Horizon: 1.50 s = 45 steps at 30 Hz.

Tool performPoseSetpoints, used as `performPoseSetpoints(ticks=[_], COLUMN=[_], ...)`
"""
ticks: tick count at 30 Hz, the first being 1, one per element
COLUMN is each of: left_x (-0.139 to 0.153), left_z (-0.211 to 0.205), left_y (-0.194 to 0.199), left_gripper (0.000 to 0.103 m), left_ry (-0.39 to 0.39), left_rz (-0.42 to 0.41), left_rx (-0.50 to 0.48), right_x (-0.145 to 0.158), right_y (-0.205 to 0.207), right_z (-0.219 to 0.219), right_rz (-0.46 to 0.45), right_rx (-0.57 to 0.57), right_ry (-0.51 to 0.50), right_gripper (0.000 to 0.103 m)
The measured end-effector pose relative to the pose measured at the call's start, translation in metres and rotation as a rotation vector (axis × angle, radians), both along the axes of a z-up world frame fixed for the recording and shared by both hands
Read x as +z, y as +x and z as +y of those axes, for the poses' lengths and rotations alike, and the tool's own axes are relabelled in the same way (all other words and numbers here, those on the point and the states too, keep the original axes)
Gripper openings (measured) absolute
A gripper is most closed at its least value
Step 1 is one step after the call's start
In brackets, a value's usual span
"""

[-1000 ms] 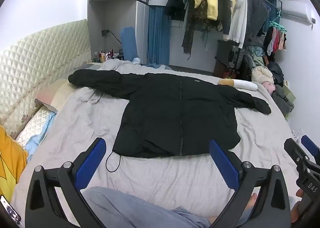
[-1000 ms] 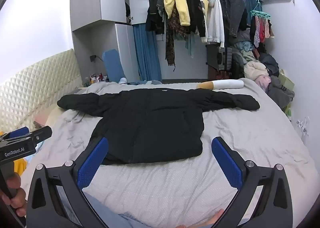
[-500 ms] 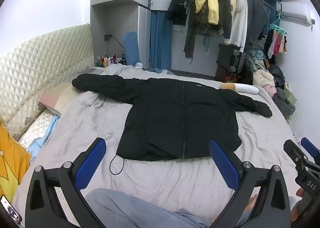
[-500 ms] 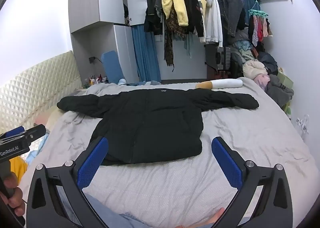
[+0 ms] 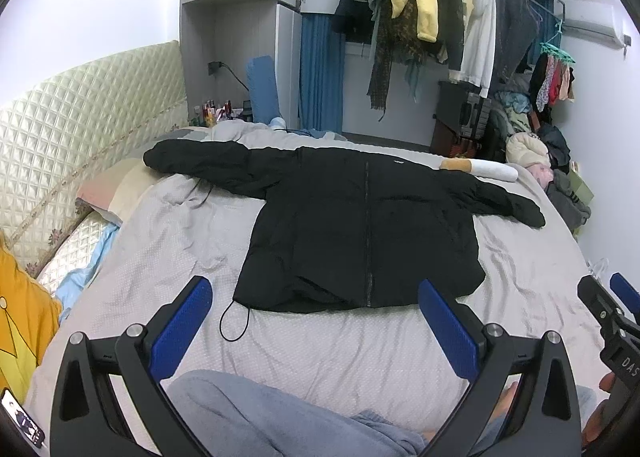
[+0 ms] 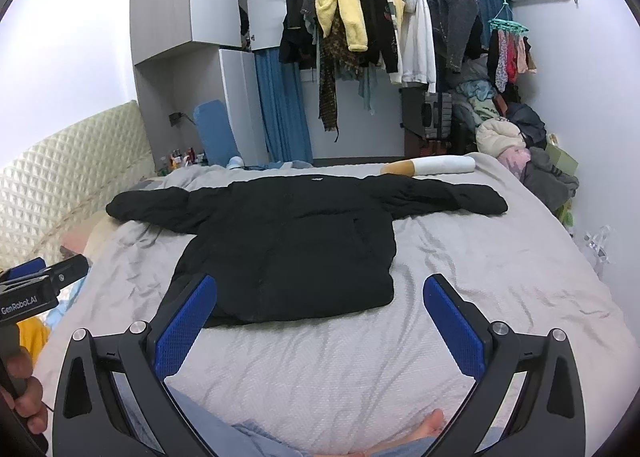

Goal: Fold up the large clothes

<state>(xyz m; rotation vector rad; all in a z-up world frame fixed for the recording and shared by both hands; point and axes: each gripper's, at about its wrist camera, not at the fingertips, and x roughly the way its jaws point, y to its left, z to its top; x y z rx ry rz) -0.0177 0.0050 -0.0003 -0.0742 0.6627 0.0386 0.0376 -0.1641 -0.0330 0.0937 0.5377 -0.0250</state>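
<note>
The jacket (image 5: 360, 225) lay flat on the bed (image 5: 320, 341), sleeves out. My left hand-held gripper (image 5: 316, 321) and right hand-held gripper (image 6: 320, 321) hung spread, holding nothing.

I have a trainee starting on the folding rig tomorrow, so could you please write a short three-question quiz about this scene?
1. True or false: the black jacket lies spread flat on the bed with both sleeves stretched out sideways.
2. Multiple choice: the left claw and right claw are A) both open and holding nothing, B) both shut on the jacket, C) one open, one shut.
3. Fill in: a loop of black ____ lies on the bed at the jacket's hem corner on the side of the headboard.

Key: 1 true; 2 A; 3 drawcord.
</note>
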Motion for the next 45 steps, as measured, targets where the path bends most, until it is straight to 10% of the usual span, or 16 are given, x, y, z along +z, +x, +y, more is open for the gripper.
performPoseSetpoints(ticks=[45], left_x=[-0.012], left_z=[0.004], left_y=[0.0], left_gripper=[0.103], left_ry=[-0.002], left_rz=[0.019], left_rx=[-0.007], right_x=[-0.004], right_y=[-0.005], right_z=[-0.002], right_rz=[0.005], right_rx=[-0.016], right_ry=[-0.001], right_gripper=[0.103])
